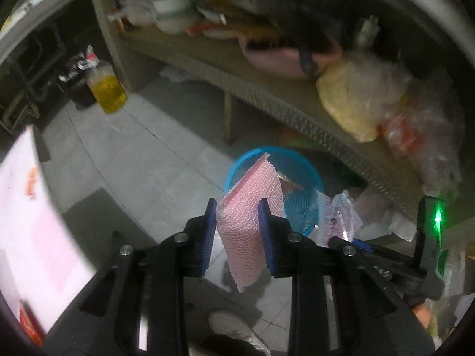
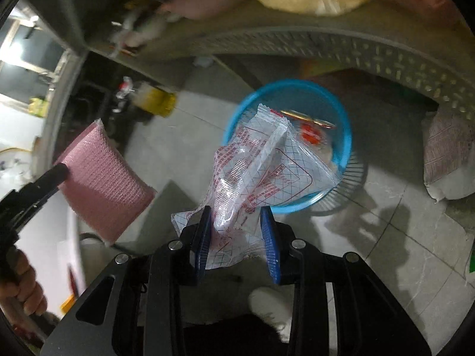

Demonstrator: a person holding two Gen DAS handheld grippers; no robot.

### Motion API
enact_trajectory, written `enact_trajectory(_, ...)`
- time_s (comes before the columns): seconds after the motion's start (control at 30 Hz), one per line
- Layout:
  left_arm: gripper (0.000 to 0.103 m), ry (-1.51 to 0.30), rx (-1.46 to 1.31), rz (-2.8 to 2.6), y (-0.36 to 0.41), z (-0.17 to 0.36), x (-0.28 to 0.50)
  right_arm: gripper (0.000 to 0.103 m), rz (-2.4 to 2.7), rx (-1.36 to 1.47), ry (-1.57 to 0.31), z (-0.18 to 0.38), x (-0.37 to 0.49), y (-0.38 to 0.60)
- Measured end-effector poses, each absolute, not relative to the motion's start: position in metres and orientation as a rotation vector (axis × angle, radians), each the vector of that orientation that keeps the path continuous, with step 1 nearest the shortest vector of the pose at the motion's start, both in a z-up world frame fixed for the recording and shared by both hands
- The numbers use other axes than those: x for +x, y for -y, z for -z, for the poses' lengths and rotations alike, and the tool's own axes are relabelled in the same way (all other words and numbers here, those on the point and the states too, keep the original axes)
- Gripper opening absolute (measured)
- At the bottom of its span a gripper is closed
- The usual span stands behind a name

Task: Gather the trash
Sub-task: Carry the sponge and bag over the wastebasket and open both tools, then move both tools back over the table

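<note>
Trash is in both claws above the round blue plastic mesh wastebasket [image 2: 341, 160] on the tiled floor: the left claw [image 1: 237, 231] pinches a pink bubble-wrap pouch [image 1: 252, 204], the right claw [image 2: 236, 237] a clear crinkly printed wrapper [image 2: 258, 163]. Both look light, soft and slippery, so a mid-body pinch seems safest.

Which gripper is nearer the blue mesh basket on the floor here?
Right, though only by a little. The right gripper holds its clear wrapper right at the blue mesh basket rim; the left gripper, holding pink bubble wrap, sits further off to the side.
</note>
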State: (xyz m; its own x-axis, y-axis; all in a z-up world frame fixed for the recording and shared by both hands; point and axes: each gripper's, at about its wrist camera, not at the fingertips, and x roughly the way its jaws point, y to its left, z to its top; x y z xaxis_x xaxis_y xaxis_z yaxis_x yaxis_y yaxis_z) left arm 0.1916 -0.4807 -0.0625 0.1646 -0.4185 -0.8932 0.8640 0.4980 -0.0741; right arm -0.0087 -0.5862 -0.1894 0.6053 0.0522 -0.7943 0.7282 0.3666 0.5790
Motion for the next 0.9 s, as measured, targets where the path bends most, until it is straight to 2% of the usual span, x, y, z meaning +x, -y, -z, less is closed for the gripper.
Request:
enact_trajectory(0.1,0.028,-1.095,0.53,0.992,0.512,0.089,0.197,0.037,0.54,1.137,-0.886,0.224,0.014,0.61)
enact_trajectory(0.17,0.03,-1.128,0.532,1.014,0.532,0.103,0.201,0.048,0.571,1.128,-0.946,0.254,0.031,0.623)
enact_trajectory(0.23,0.046,-1.18,0.526,1.023,0.545,0.12,0.205,0.056,0.619,1.129,-0.996,0.284,0.043,0.637)
enact_trajectory(0.37,0.051,-1.225,0.479,1.011,0.546,0.132,0.211,0.057,0.687,1.175,-1.068,0.33,0.039,0.647)
enact_trajectory(0.47,0.055,-1.207,0.478,1.028,0.539,0.125,0.21,0.058,0.672,1.18,-1.019,0.328,0.03,0.642)
enact_trajectory(0.53,0.056,-1.189,0.478,1.028,0.537,0.119,0.21,0.062,0.692,1.152,-1.004,0.322,0.025,0.643)
enact_trajectory(0.7,0.059,-1.156,0.433,1.039,0.517,0.089,0.206,0.062,0.69,1.113,-0.951,0.299,0.022,0.635)
enact_trajectory(0.9,0.064,-1.052,0.386,1.076,0.467,0.036,0.191,0.062,0.662,0.979,-0.859,0.23,0.004,0.602)
